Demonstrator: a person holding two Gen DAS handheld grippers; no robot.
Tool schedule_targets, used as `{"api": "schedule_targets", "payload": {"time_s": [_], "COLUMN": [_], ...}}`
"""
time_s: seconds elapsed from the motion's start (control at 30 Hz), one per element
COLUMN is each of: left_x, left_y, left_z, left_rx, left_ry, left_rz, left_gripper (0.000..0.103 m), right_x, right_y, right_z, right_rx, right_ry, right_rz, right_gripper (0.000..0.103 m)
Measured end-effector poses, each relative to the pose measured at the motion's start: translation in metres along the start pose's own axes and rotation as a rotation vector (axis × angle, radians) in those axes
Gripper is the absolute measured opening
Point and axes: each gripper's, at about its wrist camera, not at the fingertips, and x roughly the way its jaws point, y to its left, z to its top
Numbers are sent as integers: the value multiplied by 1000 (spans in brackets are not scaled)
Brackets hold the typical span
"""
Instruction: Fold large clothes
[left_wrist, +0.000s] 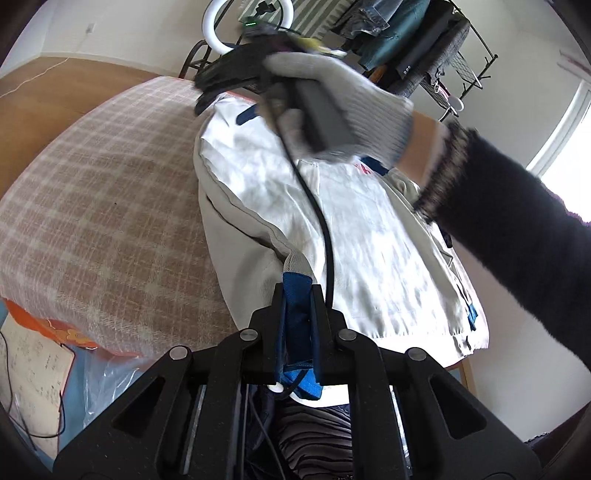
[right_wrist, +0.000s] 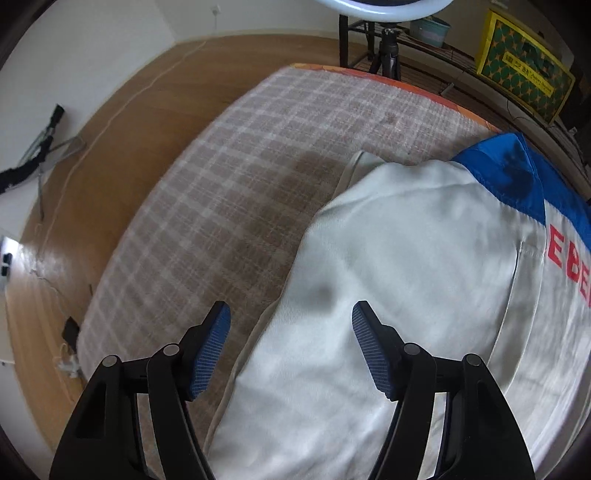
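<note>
A white jacket (left_wrist: 354, 229) with blue trim and red letters lies spread on a checked blanket (left_wrist: 103, 206). My left gripper (left_wrist: 297, 291) is shut on the jacket's grey and blue cuff (left_wrist: 295, 280), holding the sleeve up near the camera. Farther off, a gloved hand (left_wrist: 332, 96) carries the other gripper above the jacket's far end, a black cable hanging from it. In the right wrist view the right gripper (right_wrist: 291, 314) stands open above the jacket (right_wrist: 399, 266), close to its left edge. Nothing lies between its blue pads (right_wrist: 210, 350).
The blanket (right_wrist: 258, 162) covers a low bed on a wooden floor (right_wrist: 122, 122). A ring light on a tripod (right_wrist: 388, 48) and a yellow box (right_wrist: 524, 70) stand behind it. A clothes rack (left_wrist: 413, 40) stands at the back right. Papers and plastic (left_wrist: 40, 376) lie by the bed's near left.
</note>
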Motion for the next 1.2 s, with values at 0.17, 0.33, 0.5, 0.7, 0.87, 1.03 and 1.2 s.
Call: {"api": "schedule_targets", "payload": {"time_s": [0.17,0.33,0.5,0.7,0.87,1.03,1.2], "left_x": [1,1,0,-5,-8,-10,-2], "left_y": [1,-7,-10,-25,-51,-77,-112], "left_z": [0,-2,-3,-4,-10,-13,-17], "left_rx": [1,46,64,123,202,279,362], "left_ry": [3,-1,1,-5,-7,3,21], "left_rz": [-3,10,18,25,40,30,31], "left_gripper": [9,9,9,9,8,8,8], "right_x": [31,40,28,-9,-57,-93,-113], "right_y": [20,19,-2,-52,-106,-172,-231], "right_z": [-5,-17,-25,-42,-68,-105,-151], "right_rx": [-76,-96,-85,73,209,341,511], "right_ry": [113,118,73,-64,-215,-346,-458], "right_rz": [-95,-141,-165,40,210,326,435], "right_gripper": [68,64,8,3,3,3,2]}}
